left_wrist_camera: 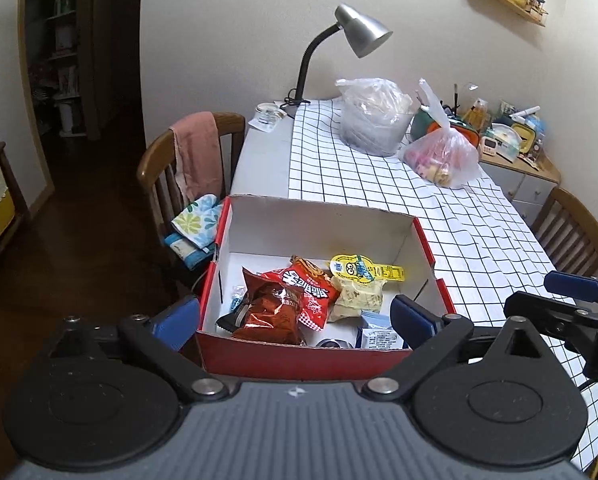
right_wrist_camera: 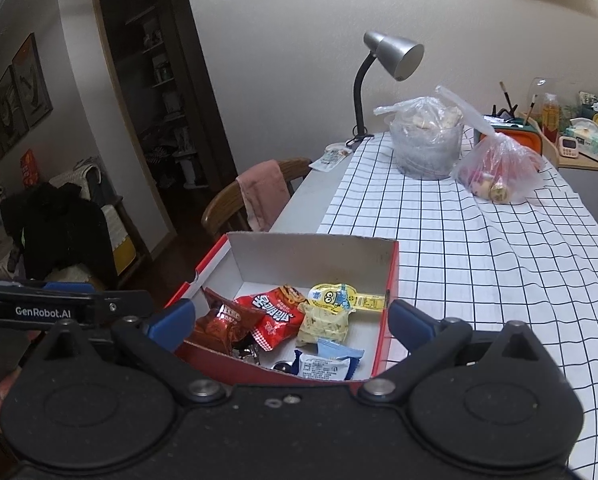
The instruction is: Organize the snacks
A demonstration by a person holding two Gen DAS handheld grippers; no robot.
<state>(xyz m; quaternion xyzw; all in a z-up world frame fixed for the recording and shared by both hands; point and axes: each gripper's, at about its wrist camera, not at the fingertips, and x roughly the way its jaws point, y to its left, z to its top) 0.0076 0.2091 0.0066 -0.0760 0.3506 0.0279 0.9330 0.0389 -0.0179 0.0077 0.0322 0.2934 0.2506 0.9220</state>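
A: Looking down over the left hand-held gripper (left_wrist_camera: 295, 320), what do you make of it?

B: Its blue pads stand spread wide, one on each side of the near end of the red cardboard box with the white inside (left_wrist_camera: 323, 220). Nothing is pinched between them; they grip no snack and do not press on the box walls.

A: And the right hand-held gripper (right_wrist_camera: 291, 324)?

B: Much the same. Its blue fingers are wide apart, framing the near end of that box, with nothing held. The left wrist view also catches it at the right edge, over the cloth.

A: Where are the snacks?

B: Inside the box, heaped toward its near end. A crinkled dark red foil packet (left_wrist_camera: 271, 312) lies at the left, partly on a bright red packet with white lettering (left_wrist_camera: 311, 284). Just right of those sits a pale cream wrapped snack (left_wrist_camera: 357, 296), and touching its far edge a yellow-lidded jelly cup with a cartoon face (left_wrist_camera: 357, 268). A blue and white packet (left_wrist_camera: 379, 332) lies in the near right corner. The far half of the box floor is bare.

A: And the box itself?

B: It rests at the near left corner of the bench, beside the white black-checked tablecloth (left_wrist_camera: 459, 216). Farther back on that cloth stand a clear plastic bag over a round container (left_wrist_camera: 375, 120) and a knotted bag of pinkish goods (left_wrist_camera: 443, 156), well apart from the box. A silver gooseneck desk lamp (left_wrist_camera: 359, 32) stands at the far end.
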